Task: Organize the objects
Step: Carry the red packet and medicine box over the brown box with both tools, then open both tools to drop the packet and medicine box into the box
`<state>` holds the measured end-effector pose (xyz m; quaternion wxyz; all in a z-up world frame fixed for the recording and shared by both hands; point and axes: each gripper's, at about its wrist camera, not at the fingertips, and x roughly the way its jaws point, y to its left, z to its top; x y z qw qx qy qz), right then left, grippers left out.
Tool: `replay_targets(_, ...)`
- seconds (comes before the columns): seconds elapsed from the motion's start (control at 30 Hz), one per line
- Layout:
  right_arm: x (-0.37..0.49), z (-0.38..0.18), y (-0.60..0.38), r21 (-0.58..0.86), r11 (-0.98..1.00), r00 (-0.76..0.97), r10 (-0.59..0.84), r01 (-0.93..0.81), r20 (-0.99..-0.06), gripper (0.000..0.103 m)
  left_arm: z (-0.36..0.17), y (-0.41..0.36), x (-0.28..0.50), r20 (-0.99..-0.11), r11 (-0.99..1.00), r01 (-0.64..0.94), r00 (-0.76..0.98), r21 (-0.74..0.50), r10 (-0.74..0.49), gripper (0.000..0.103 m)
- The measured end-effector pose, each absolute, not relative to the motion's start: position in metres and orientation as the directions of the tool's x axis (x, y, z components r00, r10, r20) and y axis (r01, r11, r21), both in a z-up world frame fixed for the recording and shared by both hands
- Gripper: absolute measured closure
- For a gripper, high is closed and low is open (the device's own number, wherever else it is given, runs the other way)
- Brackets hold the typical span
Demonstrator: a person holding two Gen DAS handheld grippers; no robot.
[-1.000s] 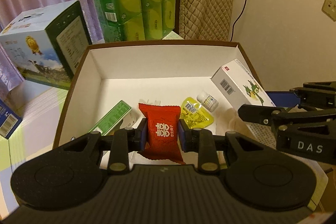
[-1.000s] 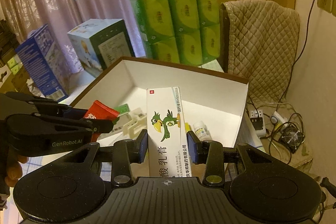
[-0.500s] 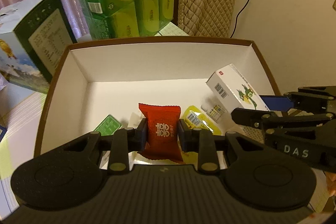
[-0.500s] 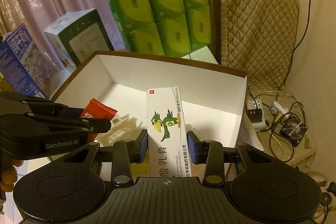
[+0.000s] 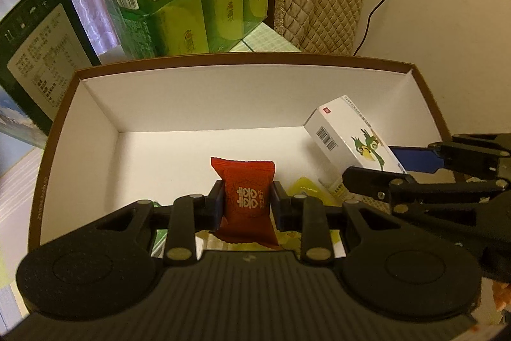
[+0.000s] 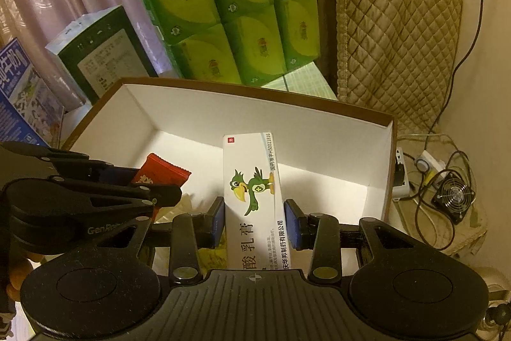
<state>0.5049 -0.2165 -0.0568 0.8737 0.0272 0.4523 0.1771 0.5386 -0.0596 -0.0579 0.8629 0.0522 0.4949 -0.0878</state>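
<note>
My left gripper (image 5: 246, 203) is shut on a red candy packet (image 5: 246, 197) and holds it above the near end of an open brown box (image 5: 242, 59) with white inner walls. My right gripper (image 6: 254, 221) is shut on a white ointment carton (image 6: 254, 197) printed with a green parrot, also held over the box (image 6: 255, 91). In the left wrist view that carton (image 5: 348, 136) hangs at the box's right side, with the right gripper's fingers (image 5: 415, 181) behind it. The candy (image 6: 159, 174) shows at left in the right wrist view. A yellow sachet (image 5: 306, 190) lies on the box floor.
Stacked green tissue packs (image 6: 230, 8) stand behind the box, with a dark green carton (image 6: 105, 53) and a blue carton (image 6: 22, 91) to the left. A quilted cover (image 6: 392, 31) drapes a chair at the back right. Cables and a small fan (image 6: 453, 197) lie at the right.
Both grippers have moved forward and deeper over the box, still holding the candy and the carton. The small bottle and green pack on the box floor have slipped mostly out of view.
</note>
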Motion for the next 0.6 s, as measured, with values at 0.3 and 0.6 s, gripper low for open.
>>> replay_targets(0.3,0.514,-0.065,-0.217,0.215,0.94,0.522,0.328,-0.267,-0.787,0.067,-0.066,-0.058,0.556,-0.869,0.981,0.195,0.483,-0.009,-0.104,0.078)
replay_targets(0.6,0.52,-0.068,-0.22,0.219,0.943,0.523,0.322,-0.25,-0.789,0.067,-0.069,-0.054,0.56,-0.865,0.982,0.185,0.489,-0.026,-0.115,0.067)
